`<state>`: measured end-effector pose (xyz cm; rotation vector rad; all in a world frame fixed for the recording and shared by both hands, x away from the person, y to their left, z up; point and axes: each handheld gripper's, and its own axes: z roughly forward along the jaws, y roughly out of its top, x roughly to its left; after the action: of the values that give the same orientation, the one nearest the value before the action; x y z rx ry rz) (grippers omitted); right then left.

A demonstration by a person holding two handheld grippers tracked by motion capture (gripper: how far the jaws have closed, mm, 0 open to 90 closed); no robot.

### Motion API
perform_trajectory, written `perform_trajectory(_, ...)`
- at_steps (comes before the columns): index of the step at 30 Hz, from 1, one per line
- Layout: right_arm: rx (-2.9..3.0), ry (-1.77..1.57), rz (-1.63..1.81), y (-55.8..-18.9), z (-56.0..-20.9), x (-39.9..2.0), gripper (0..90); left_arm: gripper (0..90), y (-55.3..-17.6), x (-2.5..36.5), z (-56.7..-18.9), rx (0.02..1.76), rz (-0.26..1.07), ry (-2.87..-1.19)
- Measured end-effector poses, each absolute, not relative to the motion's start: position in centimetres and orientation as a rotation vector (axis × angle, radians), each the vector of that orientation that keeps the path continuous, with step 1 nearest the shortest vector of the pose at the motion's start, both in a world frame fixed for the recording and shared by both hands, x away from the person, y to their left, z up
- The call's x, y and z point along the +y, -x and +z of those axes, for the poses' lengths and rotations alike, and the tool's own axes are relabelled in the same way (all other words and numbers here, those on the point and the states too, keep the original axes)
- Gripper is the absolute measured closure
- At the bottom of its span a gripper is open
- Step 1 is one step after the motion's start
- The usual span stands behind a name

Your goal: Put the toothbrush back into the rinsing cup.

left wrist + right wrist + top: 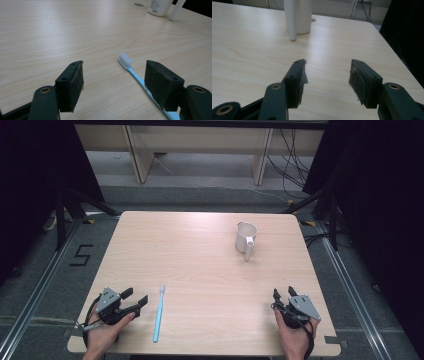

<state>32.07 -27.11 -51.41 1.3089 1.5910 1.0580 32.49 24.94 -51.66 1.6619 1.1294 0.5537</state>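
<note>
Here the left gripper (136,301) and right gripper (283,294) gape empty, so a careless left closing risks skidding the thin blue toothbrush (159,311) sideways off the table (200,270).

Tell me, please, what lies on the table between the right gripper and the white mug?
Nothing: in the high view, only bare light wooden tabletop separates the open right gripper from the white handled mug.
</note>
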Motion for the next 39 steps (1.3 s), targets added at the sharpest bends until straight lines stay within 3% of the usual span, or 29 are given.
perform_trajectory(11, 1.609, -1.322, 1.088, -32.2, -51.4, -27.3, 47.8, 33.6, -32.9, 22.4, -49.3, 1.203, 0.453, -1.845)
perform_trajectory(15, 1.615, -1.367, 1.055, -32.1, -51.3, -26.8, 47.2, 34.1, -33.7, 22.1, -47.9, 1.201, 0.356, -2.09)
perform_trajectory(22, 1.643, -1.34, 1.05, -32.4, -51.3, -27.1, 46.6, 33.6, -35.2, 20.7, -46.4, 1.266, 0.245, -2.245)
perform_trajectory(27, 1.645, -1.384, 1.056, -32.3, -51.3, -26.9, 46.2, 37.4, -36.8, 19.3, -46.2, 1.346, 0.065, -2.361)
perform_trajectory(30, 1.657, -1.331, 1.042, -32.5, -51.3, -27.4, 46.2, 38.0, -37.4, 18.5, -46.6, 1.42, 0.033, -2.402)
perform_trajectory(39, 1.653, -1.378, 1.056, -32.4, -51.3, -27.1, 46.3, 40.6, -37.9, 16.7, -47.0, 1.417, 0.0, -2.503)
